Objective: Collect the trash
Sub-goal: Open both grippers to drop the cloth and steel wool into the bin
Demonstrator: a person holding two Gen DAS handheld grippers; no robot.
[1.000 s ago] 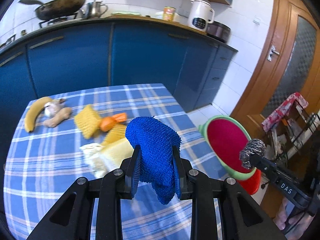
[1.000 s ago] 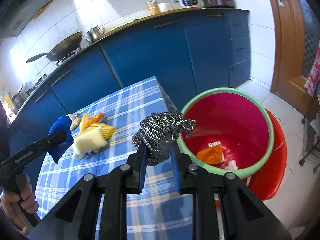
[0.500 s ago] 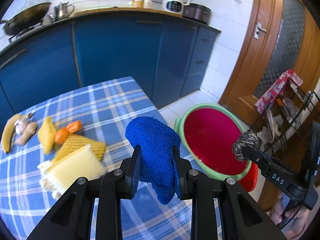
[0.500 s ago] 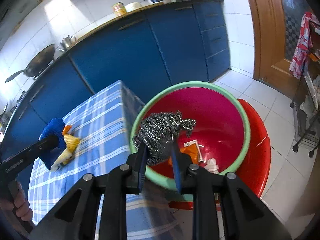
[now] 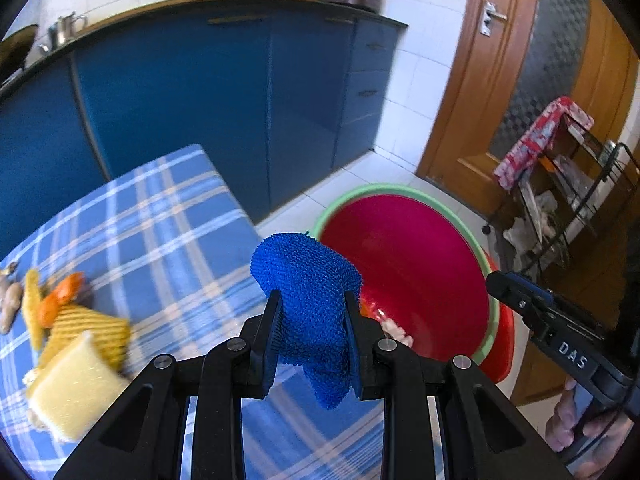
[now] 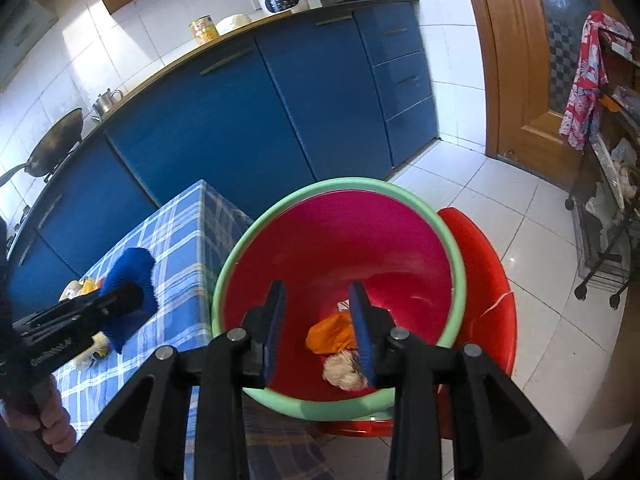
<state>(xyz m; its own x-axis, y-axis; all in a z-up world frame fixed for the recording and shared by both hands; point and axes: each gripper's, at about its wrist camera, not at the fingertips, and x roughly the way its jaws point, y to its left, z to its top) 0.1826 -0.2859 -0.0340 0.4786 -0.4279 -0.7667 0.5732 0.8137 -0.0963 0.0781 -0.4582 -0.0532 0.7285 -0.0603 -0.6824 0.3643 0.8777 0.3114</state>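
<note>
My left gripper (image 5: 311, 307) is shut on a blue knitted scrub cloth (image 5: 304, 272), held over the right edge of the blue plaid table (image 5: 160, 220). Just to its right on the floor stands the bin, red inside with a green rim (image 5: 400, 190). My right gripper (image 6: 318, 294) hangs over the bin (image 6: 256, 232); its jaws are opening and nothing is between them. An orange wrapper (image 6: 330, 334) and a pale lump (image 6: 340, 372) lie at the bin's bottom. No steel wool shows. Yellow sponges (image 5: 76, 376) and an orange peel (image 5: 64, 296) lie on the table.
The bin sits on a red stool or basin (image 6: 480, 280) on the white tiled floor. Blue cabinets (image 6: 240, 120) run behind the table. A black wire rack (image 6: 608, 208) with a red cloth stands at the right by a wooden door (image 5: 520, 80).
The steel wool that my right gripper held is gone from its jaws, which have spread apart over the bin. My left gripper has carried the blue cloth to the right, toward the bin.
</note>
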